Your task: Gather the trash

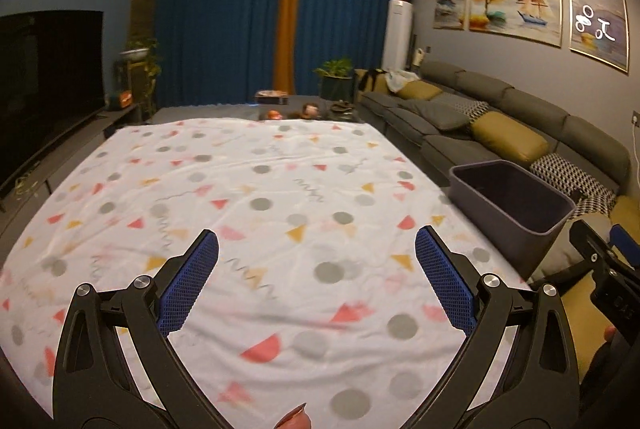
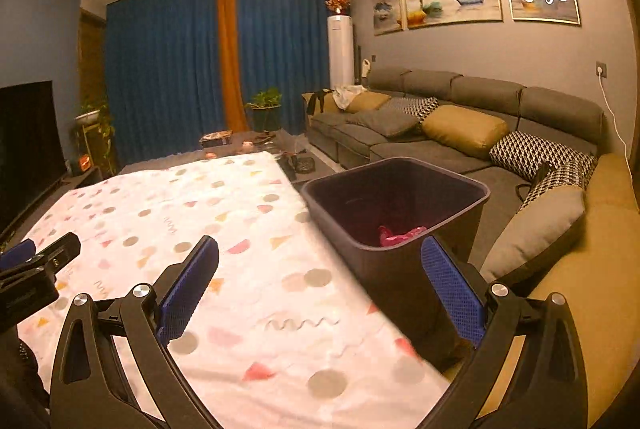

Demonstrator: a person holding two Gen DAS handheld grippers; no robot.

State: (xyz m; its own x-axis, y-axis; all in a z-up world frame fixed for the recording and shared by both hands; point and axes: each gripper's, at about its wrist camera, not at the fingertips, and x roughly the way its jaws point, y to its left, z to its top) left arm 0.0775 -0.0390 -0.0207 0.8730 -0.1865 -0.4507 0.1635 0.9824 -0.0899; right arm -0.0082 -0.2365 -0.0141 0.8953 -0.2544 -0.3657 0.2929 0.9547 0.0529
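Observation:
A dark grey trash bin stands at the right edge of the table; it also shows in the left wrist view. Pink crumpled trash lies inside it. My left gripper is open and empty above the patterned tablecloth. My right gripper is open and empty, held over the table's right edge just short of the bin. The right gripper shows at the right edge of the left wrist view; the left gripper shows at the left edge of the right wrist view.
A grey sofa with yellow and patterned cushions runs along the right. A TV stands on the left. A dark coffee table with small items lies beyond the cloth, before blue curtains.

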